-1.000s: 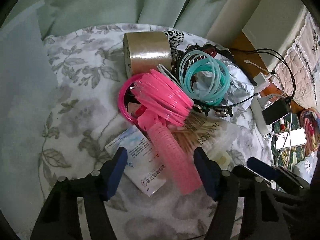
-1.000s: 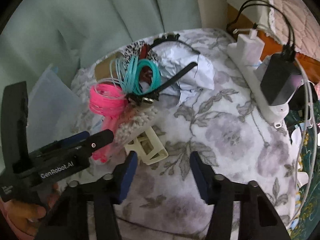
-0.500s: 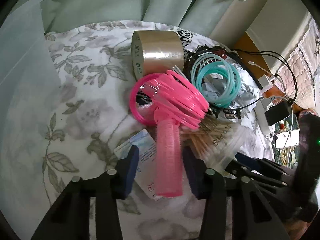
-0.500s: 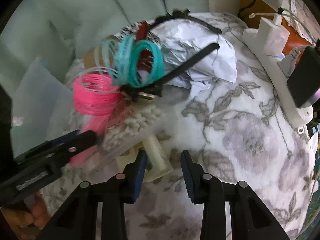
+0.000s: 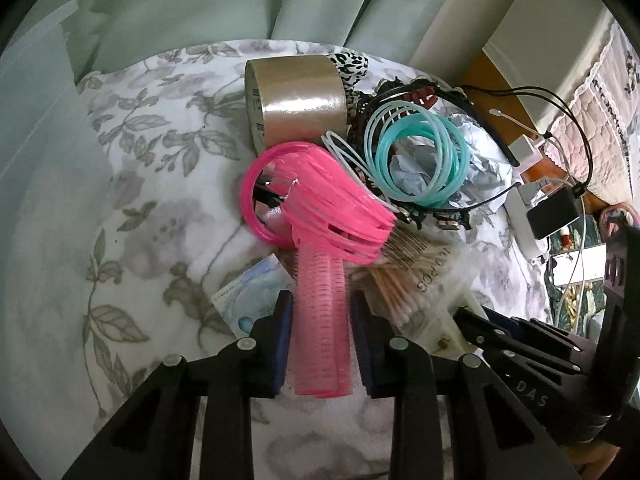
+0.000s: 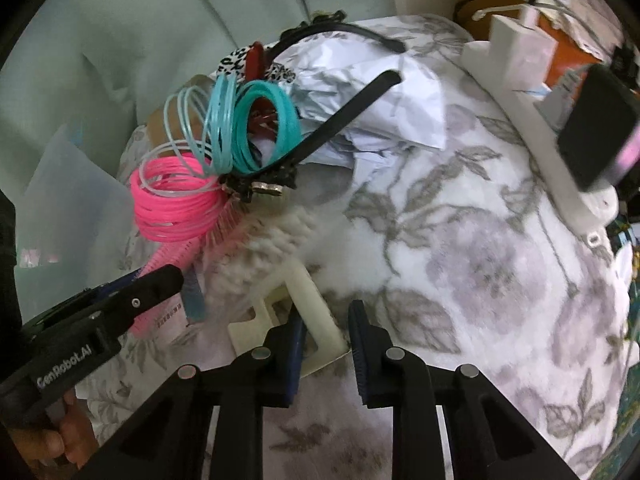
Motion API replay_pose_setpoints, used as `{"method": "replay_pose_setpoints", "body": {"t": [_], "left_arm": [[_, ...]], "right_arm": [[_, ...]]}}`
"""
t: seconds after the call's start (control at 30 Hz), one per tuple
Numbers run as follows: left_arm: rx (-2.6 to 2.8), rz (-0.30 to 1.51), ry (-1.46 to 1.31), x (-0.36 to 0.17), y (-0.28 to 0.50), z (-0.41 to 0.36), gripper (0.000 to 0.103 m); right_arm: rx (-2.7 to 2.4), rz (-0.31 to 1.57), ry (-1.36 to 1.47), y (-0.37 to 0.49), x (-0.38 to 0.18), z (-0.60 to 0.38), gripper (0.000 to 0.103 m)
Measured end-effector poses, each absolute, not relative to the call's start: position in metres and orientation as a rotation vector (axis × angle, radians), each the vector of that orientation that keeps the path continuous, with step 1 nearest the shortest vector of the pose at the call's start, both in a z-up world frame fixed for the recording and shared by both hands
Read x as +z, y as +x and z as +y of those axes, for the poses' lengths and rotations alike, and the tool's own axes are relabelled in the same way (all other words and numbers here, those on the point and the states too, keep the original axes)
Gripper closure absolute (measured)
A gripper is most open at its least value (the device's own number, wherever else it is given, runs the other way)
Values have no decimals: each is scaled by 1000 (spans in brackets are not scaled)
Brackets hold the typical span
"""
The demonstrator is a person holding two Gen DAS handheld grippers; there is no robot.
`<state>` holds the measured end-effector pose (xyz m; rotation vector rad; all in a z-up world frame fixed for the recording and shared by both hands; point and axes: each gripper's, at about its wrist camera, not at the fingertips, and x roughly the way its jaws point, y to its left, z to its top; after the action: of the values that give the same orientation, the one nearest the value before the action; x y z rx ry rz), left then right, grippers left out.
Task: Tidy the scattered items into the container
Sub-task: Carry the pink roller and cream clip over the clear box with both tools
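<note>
A pink hair roller (image 5: 320, 312) lies on the floral cloth, its far end threaded through a stack of pink bangles (image 5: 320, 208). My left gripper (image 5: 320, 332) is shut on the roller's near end. Around it lie teal bangles (image 5: 416, 164), a roll of brown tape (image 5: 300, 96), a bag of cotton swabs (image 5: 412, 284) and a blue-white sachet (image 5: 248, 296). In the right wrist view a cream plastic frame (image 6: 296, 300) lies beside the swab bag, and my right gripper (image 6: 326, 340) is shut on its near bar. The translucent container (image 5: 36, 140) stands at the left.
Crumpled white paper (image 6: 380, 92) and black headbands (image 6: 348, 120) sit behind the bangles. A white power strip (image 6: 552, 140) with a black charger and cables lies along the right edge. Green curtains hang behind. My left gripper (image 6: 160, 284) reaches in from the right wrist view's lower left.
Both grippers moved forward and narrowed from wide open. The left one closed onto the pink roller, and the right one closed around the cream frame's bar.
</note>
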<state>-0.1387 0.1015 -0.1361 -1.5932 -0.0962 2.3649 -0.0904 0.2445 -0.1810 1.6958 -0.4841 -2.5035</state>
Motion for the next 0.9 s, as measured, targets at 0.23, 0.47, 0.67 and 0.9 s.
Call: {"method": "replay_pose_setpoints", "body": {"t": [0.23, 0.47, 0.67, 0.9], "left_arm": [[2380, -101, -1563, -120, -122, 100, 74], [2419, -85, -1477, -88, -99, 101, 74], [2467, -73, -1375, -55, -81, 98, 74], [2525, -97, -1269, -20, -63, 82, 74]], "right_arm": [[-2552, -549, 1659, -66, -163, 262, 80], [-2601, -596, 1571, -44, -137, 269, 80], [-2634, -608, 1481, -32, -114, 267, 80], [-2684, -592, 1351, -8, -85, 273, 80]]}}
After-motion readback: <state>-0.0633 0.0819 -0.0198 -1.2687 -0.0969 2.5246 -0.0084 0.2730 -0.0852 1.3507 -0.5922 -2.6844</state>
